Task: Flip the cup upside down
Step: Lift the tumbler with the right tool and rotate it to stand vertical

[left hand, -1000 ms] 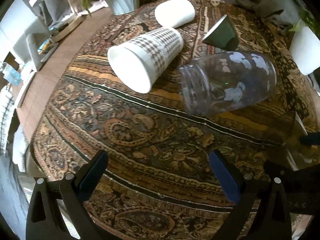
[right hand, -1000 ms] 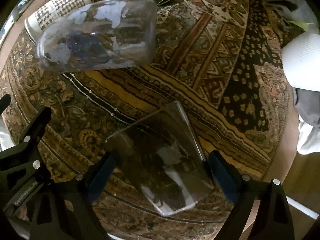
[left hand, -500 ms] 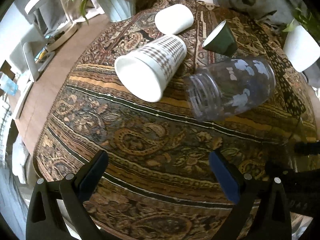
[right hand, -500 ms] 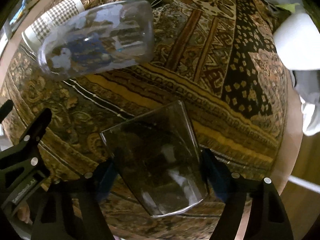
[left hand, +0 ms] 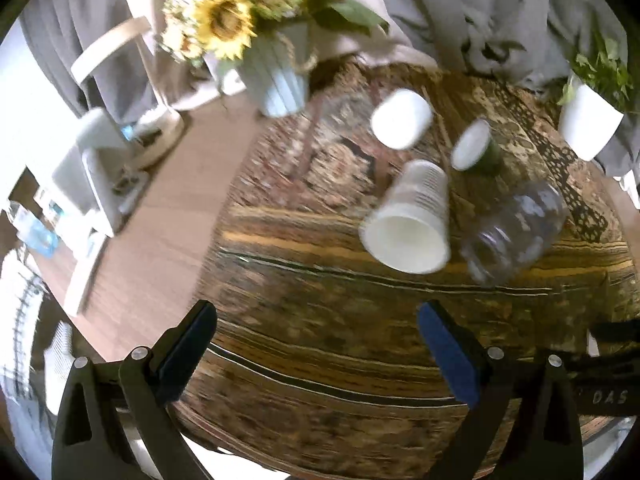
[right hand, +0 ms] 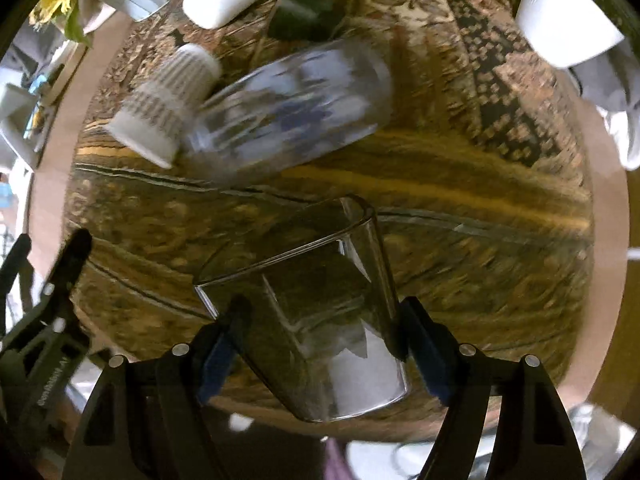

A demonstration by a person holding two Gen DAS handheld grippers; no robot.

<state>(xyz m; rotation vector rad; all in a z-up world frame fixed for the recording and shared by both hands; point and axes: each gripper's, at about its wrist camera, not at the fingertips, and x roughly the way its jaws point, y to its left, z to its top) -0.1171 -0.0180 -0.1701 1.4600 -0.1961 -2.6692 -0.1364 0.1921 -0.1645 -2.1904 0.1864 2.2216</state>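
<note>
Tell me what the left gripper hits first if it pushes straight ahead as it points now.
Likely the patterned tablecloth: the left gripper is open and empty. Farther on lies the white paper cup; depth is unclear.

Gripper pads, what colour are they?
Blue pads, clearest in the left wrist view.

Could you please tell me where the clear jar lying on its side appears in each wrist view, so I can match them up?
Left wrist: the clear jar lies right of centre, its mouth toward the camera.
Right wrist: it lies upper centre, beyond the glass cup held by the right gripper.
Shared landmark: the patterned paper cup beside it.
</note>
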